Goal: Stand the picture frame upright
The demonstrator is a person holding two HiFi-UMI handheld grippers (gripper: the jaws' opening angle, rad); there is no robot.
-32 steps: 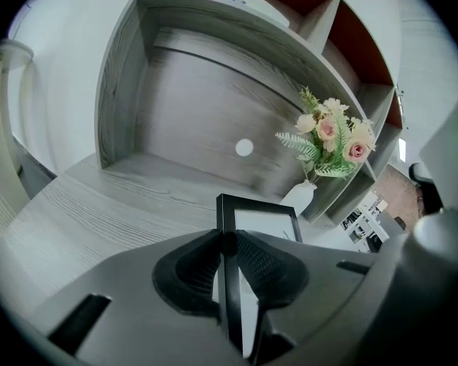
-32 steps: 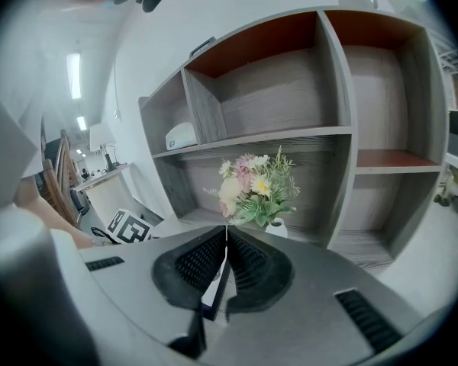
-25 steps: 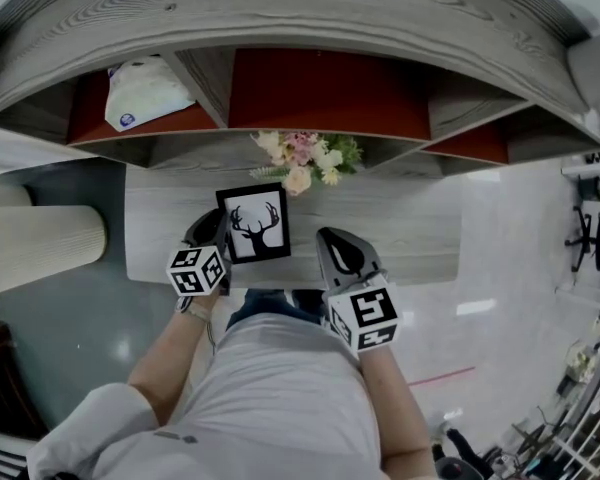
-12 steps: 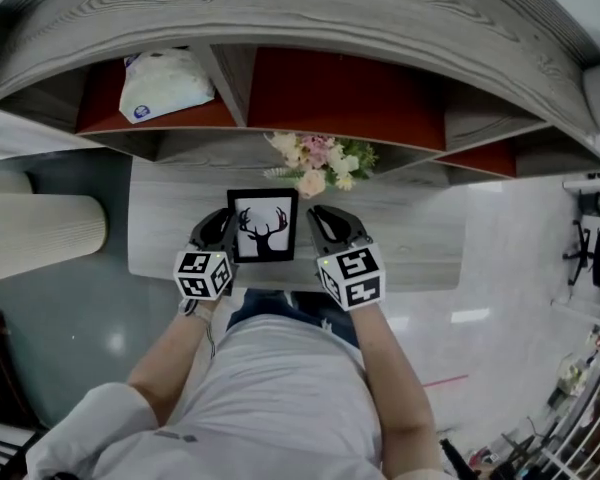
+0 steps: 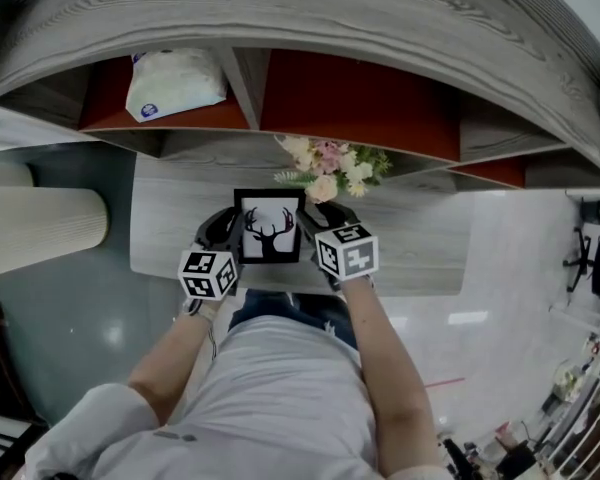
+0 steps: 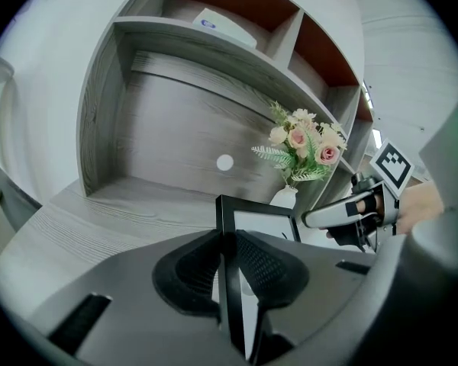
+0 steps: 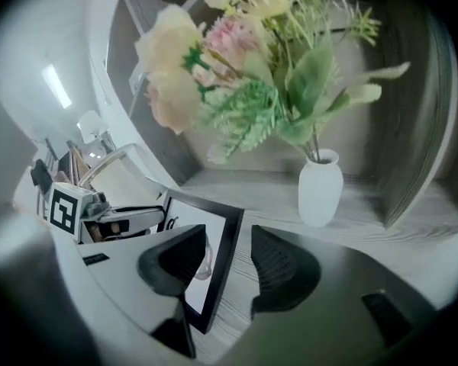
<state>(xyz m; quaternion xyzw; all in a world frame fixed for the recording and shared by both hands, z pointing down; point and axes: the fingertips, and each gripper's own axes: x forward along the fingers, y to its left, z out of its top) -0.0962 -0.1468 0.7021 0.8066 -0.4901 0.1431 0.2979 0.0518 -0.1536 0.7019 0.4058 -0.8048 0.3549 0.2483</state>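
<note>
Frame (image 5: 269,226) stands up b/c left gripper (image 6: 230,265) pinches its L edge; right gripper (image 7: 230,261) jaws just opened round the R edge, not squeezing.

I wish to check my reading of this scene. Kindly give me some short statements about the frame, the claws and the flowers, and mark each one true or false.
1. The left claw is closed on one edge of the picture frame. True.
2. The right claw is clamped tightly on the frame. False: its jaws have just been opening and stand apart, with the frame's other edge between them.
3. The frame's picture shows a dark deer head with antlers. True.
4. The flowers stand in a black vase. False: the vase is white, and it stands behind the frame.
</note>
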